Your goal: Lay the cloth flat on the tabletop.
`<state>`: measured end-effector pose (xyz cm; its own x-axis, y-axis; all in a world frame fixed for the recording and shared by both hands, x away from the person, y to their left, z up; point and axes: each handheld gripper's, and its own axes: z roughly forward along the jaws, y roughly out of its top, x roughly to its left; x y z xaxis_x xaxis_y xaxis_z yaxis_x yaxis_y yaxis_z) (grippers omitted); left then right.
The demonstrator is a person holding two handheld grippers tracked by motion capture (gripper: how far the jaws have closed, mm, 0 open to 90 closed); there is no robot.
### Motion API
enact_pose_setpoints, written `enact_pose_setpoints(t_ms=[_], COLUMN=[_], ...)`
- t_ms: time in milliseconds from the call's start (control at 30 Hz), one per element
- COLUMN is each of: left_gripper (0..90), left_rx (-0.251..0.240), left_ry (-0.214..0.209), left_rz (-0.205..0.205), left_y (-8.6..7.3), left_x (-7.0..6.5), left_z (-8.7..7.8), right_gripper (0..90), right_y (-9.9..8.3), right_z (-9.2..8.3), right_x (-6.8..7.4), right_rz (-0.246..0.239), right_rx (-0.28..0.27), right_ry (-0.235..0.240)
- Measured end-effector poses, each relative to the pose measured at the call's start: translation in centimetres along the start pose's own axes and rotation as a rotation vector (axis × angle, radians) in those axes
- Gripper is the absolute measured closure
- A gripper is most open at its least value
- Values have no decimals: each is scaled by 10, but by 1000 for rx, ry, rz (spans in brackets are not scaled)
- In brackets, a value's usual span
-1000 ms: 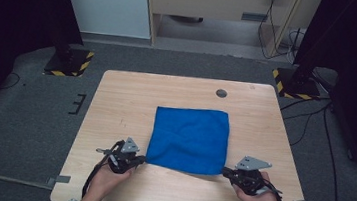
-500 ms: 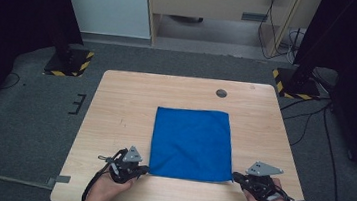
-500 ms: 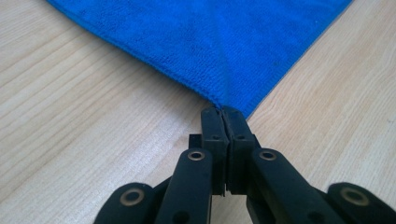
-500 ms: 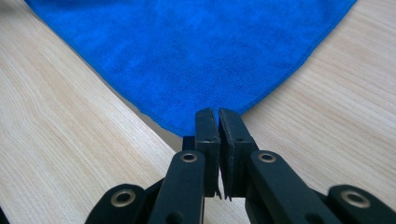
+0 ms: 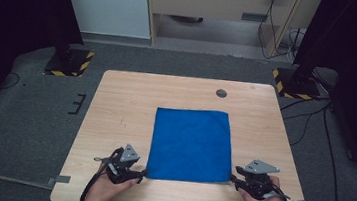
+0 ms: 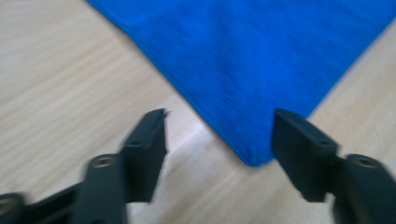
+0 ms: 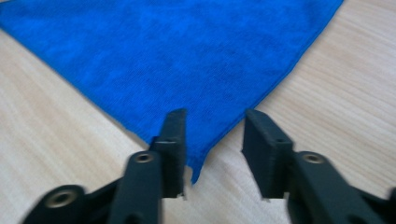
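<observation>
Blue cloth [image 5: 190, 144] lies flat, seemingly released.

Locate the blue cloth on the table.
High view: the cloth lies flat, right of the table's centre, its near corners at the left tongs and right tongs.

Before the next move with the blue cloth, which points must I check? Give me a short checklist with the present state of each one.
1. Blue cloth lies flat on the table: ok.
2. Left gripper released: ok, its jaws have just been opening and stand apart around the near left corner.
3. Right gripper released: ok, its jaws have just been opening; the near right corner lies between them, not pinched.
4. Near edge straight, parallel to table edge: ok.
5. Cloth one layer or folded: cannot tell.
</observation>
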<state>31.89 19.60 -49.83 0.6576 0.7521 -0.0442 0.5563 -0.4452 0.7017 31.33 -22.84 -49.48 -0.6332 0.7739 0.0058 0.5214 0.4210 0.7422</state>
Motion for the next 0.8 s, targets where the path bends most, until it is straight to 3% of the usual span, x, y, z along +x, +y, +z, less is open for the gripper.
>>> enact_pose_setpoints(t_ms=[167, 400, 567, 800], left_gripper=[237, 109, 95, 90], left_rx=[-52, -57, -61, -47], left_ry=[25, 71, 79, 109], left_rz=[-37, -66, -61, -58], left_y=[2, 3, 2, 0], left_x=[11, 18, 20, 24], left_z=[1, 5, 4, 4], right_gripper=[402, 262, 198, 144], right_y=[4, 13, 22, 42], right_z=[11, 19, 26, 44], right_x=[-2, 0, 7, 31], right_rz=[21, 30, 16, -7], right_rx=[-6, -44, -65, -78], right_ry=[-23, -32, -9, 61])
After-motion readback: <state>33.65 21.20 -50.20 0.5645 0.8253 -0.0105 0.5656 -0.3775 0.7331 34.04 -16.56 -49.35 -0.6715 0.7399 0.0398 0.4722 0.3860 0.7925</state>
